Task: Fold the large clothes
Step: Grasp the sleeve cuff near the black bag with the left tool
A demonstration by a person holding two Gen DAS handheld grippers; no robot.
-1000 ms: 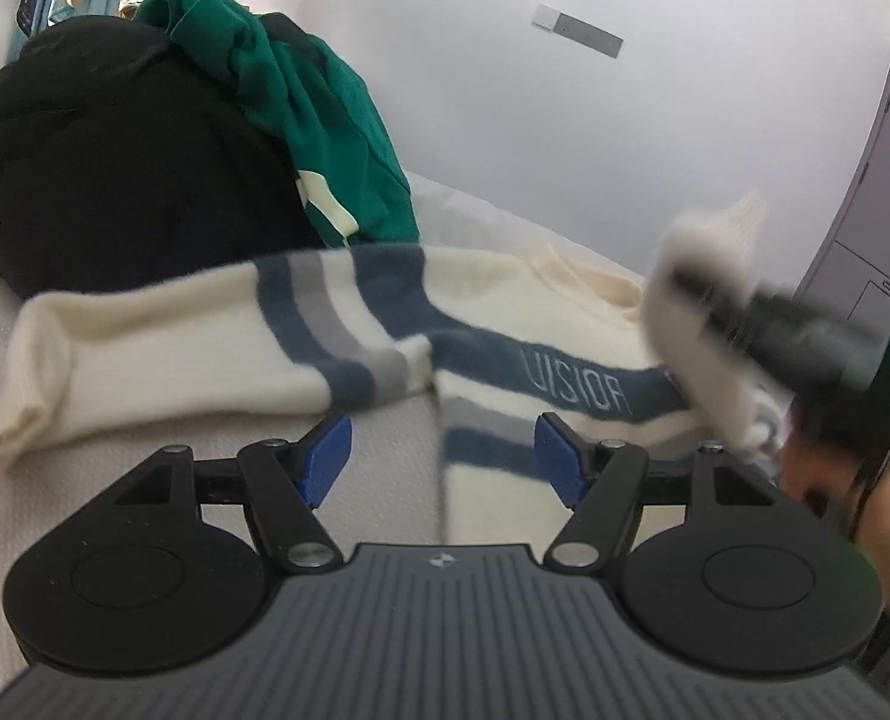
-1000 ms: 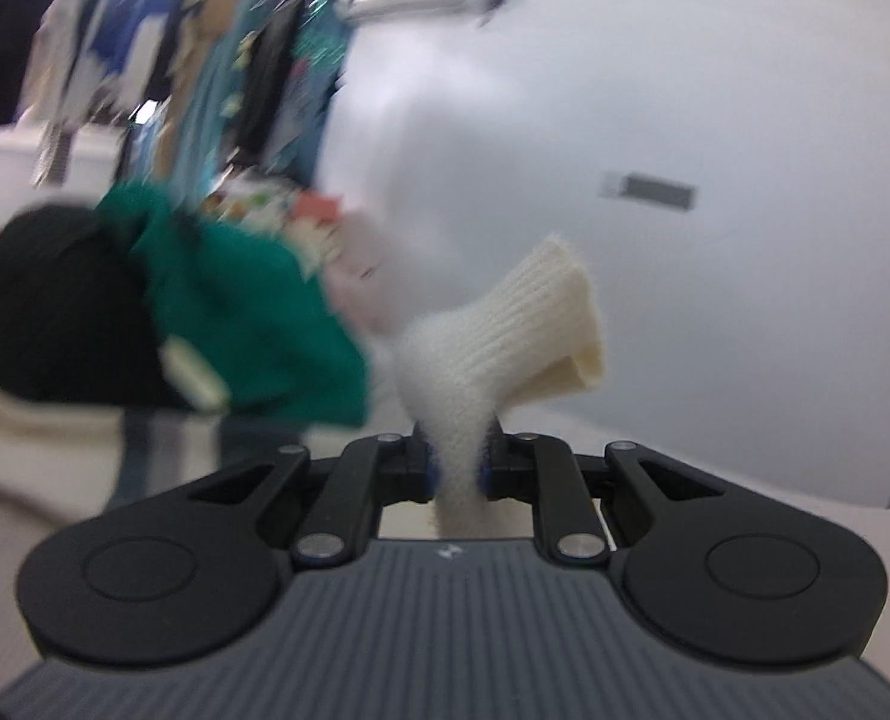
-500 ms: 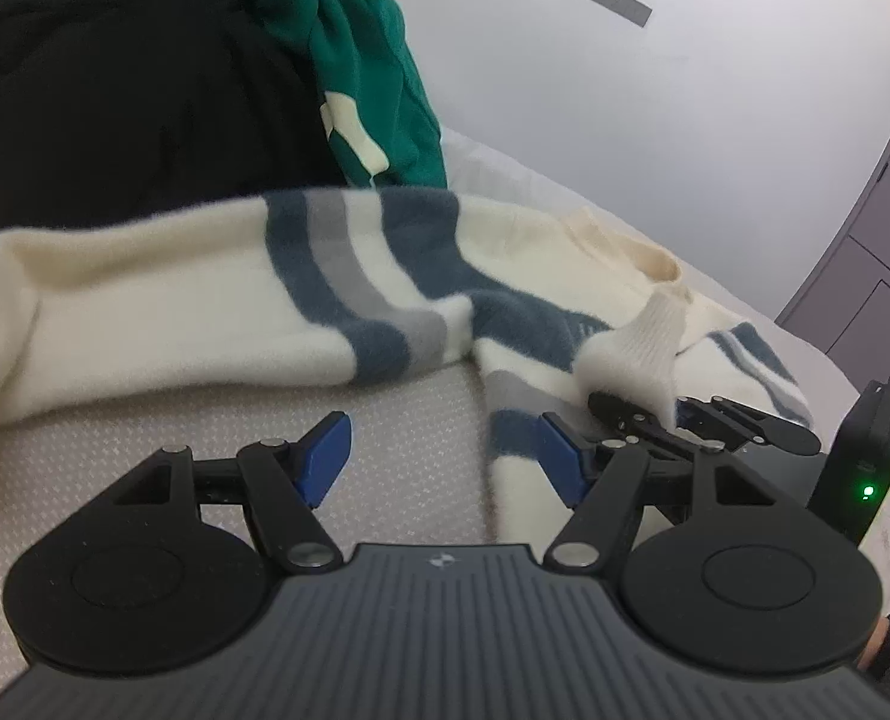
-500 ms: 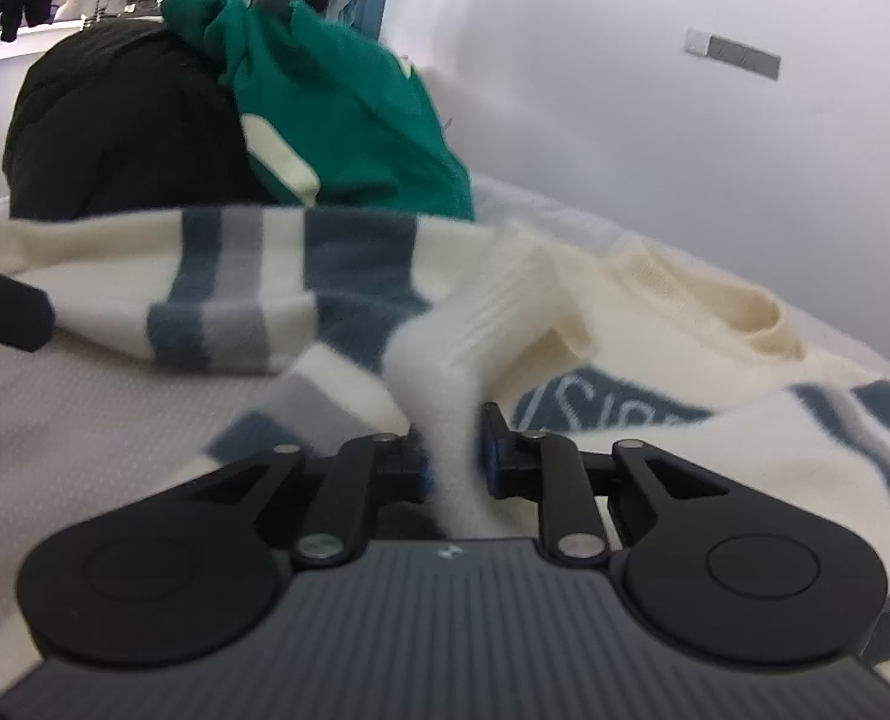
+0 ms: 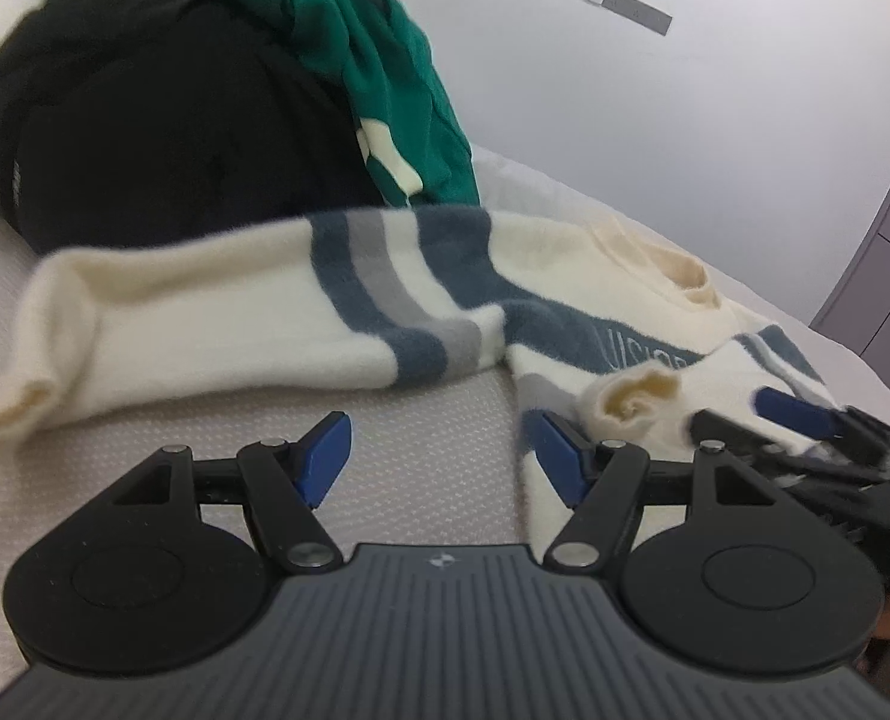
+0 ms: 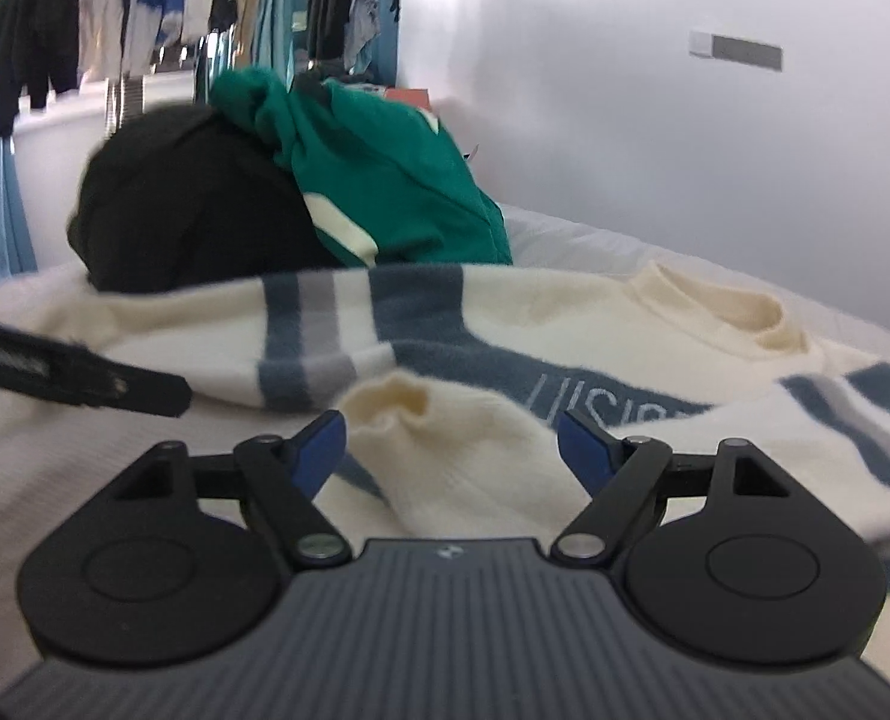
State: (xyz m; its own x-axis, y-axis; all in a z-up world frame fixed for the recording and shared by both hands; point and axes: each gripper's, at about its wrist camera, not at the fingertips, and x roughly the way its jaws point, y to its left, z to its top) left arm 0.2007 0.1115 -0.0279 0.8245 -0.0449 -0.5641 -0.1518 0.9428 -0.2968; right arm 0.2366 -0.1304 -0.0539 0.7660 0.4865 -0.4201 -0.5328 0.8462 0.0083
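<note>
Right wrist: right tongs (image 6: 452, 443) just opened around sleeve cuff (image 6: 397, 405); left tongs (image 5: 439, 450) wide, empty.

We find both views evenly and softly lit, bright without a visible source; the white wall (image 6: 655, 150) shows a pale sheen at its upper left in the right wrist view. Shadows are faint, limited to a soft dark band under the cream sweater (image 5: 253, 324). The black garment (image 5: 145, 132) reads as a near-featureless dark mass. Fisheye distortion bends the wall and the grey door (image 5: 883, 276) at the frame edges, and the corners vignette to black. Motion blur smears the right gripper (image 5: 763, 414) in the left wrist view and the hanging clothes (image 6: 145, 12) behind. The near gripper bodies are sharp.
</note>
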